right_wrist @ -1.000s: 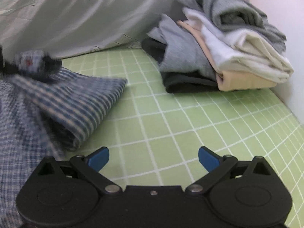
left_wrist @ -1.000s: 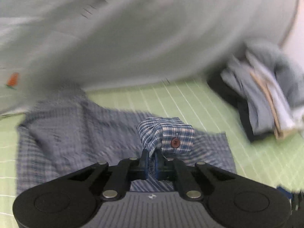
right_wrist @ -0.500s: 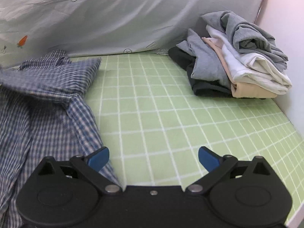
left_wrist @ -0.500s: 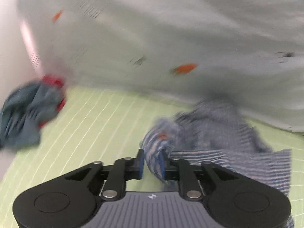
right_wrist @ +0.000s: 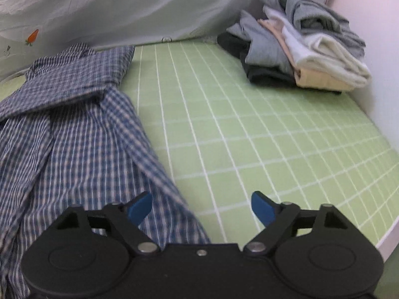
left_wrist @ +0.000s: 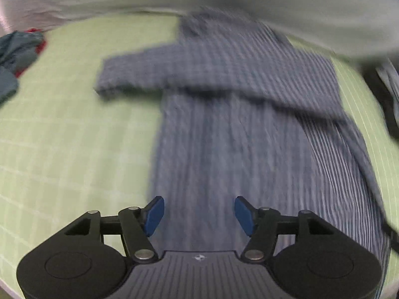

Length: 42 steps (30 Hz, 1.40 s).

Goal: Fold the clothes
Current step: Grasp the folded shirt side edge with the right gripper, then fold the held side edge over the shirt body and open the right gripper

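Blue-and-white checked shirt (right_wrist: 74,129), thin woven cotton, spread flat on the green mat (right_wrist: 249,129) with its white grid lines; collar end far, one sleeve folded across the chest in a soft ridge, another sticking out sideways (left_wrist: 119,77). Left gripper (left_wrist: 198,215) released, blue pads wide apart above the shirt's lower body, nothing between them; this view blurred. Right gripper (right_wrist: 201,208) likewise released, left pad over the shirt's right edge, right pad over bare mat. Far right corner: stack of folded clothes (right_wrist: 299,57), grey, white, cream and black knits. Behind, pale wrinkled sheet (right_wrist: 149,7) with a small carrot print (right_wrist: 32,37). Far left, crumpled teal and red cloth (left_wrist: 17,57).
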Each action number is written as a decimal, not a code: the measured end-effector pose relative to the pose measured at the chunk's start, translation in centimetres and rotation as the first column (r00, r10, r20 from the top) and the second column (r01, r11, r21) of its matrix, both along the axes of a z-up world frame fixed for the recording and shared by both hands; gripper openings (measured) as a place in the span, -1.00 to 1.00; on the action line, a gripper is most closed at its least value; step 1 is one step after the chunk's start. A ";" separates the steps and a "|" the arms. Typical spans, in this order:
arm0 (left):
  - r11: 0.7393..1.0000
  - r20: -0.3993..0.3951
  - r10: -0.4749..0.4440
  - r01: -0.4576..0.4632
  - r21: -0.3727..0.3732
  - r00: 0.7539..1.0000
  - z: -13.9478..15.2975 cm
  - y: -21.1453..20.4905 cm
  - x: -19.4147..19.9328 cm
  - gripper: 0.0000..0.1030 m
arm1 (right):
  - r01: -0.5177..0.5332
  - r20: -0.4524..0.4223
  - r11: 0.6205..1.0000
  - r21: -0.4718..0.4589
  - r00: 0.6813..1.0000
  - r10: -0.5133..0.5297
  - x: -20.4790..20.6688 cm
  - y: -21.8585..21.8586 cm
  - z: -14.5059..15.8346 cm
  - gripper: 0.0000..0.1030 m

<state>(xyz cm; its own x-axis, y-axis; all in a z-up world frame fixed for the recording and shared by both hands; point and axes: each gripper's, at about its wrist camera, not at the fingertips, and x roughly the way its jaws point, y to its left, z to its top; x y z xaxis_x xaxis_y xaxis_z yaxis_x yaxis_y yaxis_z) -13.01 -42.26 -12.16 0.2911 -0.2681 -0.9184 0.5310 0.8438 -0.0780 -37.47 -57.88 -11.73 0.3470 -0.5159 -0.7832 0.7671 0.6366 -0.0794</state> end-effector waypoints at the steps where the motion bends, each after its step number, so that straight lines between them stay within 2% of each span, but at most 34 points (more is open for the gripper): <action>1: 1.000 -0.004 -0.022 0.022 0.017 1.000 -0.5 -0.1 -1.1 0.24 | -0.010 -0.002 1.000 0.005 1.000 0.010 -0.4 0.2 -0.1 0.61; 5: 0.995 0.000 -0.065 0.064 0.076 0.998 -1.5 0.4 -4.5 0.28 | -0.047 -0.009 0.998 0.031 0.999 0.048 -2.0 0.9 -0.7 0.35; 6: 0.995 0.001 -0.058 0.058 0.081 0.998 -1.7 0.7 -5.0 0.32 | -0.055 -0.010 0.998 0.039 0.998 0.056 -2.4 1.0 -0.9 0.29; 8: 0.996 -0.004 -0.032 0.032 0.088 0.999 -1.9 1.7 -5.6 0.35 | -0.076 -0.006 0.996 0.051 0.997 0.076 -2.9 1.4 -0.9 0.04; 10: 0.996 -0.020 -0.003 0.005 0.092 1.000 -2.1 2.7 -6.1 0.35 | -0.101 0.007 0.993 0.056 0.995 0.101 -3.2 1.9 -0.7 0.01; 12: 0.995 -0.030 0.013 -0.010 0.097 0.999 -2.2 3.4 -6.4 0.36 | -0.127 0.020 0.990 0.061 0.992 0.126 -3.4 2.4 -0.5 -0.12; 13: 0.995 -0.033 0.018 -0.015 0.099 0.999 -2.3 3.8 -6.6 0.37 | -0.140 0.026 0.988 0.063 0.990 0.139 -3.5 2.7 -0.4 -0.37; 14: 0.995 -0.032 0.016 -0.013 0.101 0.999 -2.3 4.2 -6.9 0.38 | -0.153 0.032 0.986 0.065 0.988 0.151 -3.6 3.0 -0.3 -0.82; 15: 0.995 -0.030 0.015 -0.012 0.103 0.999 -2.3 4.5 -7.2 0.40 | -0.166 0.039 0.984 0.068 0.986 0.163 -3.8 3.2 -0.2 -0.95; 19: 0.995 -0.025 0.022 -0.020 0.099 0.999 -2.7 5.4 -7.4 0.46 | -0.217 0.065 0.973 0.075 0.975 0.212 -4.2 4.3 0.2 -0.97; 22: 0.995 -0.032 0.026 -0.023 0.097 0.999 -3.0 6.0 -7.4 0.47 | -0.278 0.105 0.954 0.110 0.958 0.267 -3.0 5.8 0.7 -0.97; 26: 0.996 -0.049 0.010 -0.005 0.092 0.999 -2.8 6.4 -7.4 0.47 | -0.360 0.163 0.920 0.154 0.928 0.336 -1.3 7.9 1.5 -0.97; 29: 0.996 -0.066 -0.017 0.023 0.086 0.998 -2.7 6.9 -7.3 0.47 | -0.432 0.164 0.891 0.136 0.897 0.410 0.2 9.9 2.2 -0.97; 37: 0.994 -0.105 -0.085 0.092 0.062 0.991 -3.8 7.9 -7.0 0.47 | -0.498 0.247 0.849 0.177 0.857 0.452 3.0 13.9 3.3 -0.97; 41: 0.989 -0.104 -0.129 0.136 0.061 0.986 -3.8 8.0 -7.0 0.53 | -0.503 0.269 0.839 0.208 0.854 0.445 4.3 15.2 2.8 -0.97; 42: 0.987 -0.102 -0.140 0.147 0.062 0.985 -3.8 8.0 -7.1 0.54 | -0.487 0.272 0.841 0.237 0.864 0.424 4.4 15.3 2.2 -0.97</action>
<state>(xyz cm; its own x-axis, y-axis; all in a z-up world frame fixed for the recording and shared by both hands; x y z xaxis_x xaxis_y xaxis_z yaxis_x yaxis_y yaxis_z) -20.11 -34.25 -15.94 0.1626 -0.2359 -0.9581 0.6396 0.7646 -0.0797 -33.10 -42.58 -9.53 0.6514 -0.0221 -0.7584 0.3630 0.8868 0.2859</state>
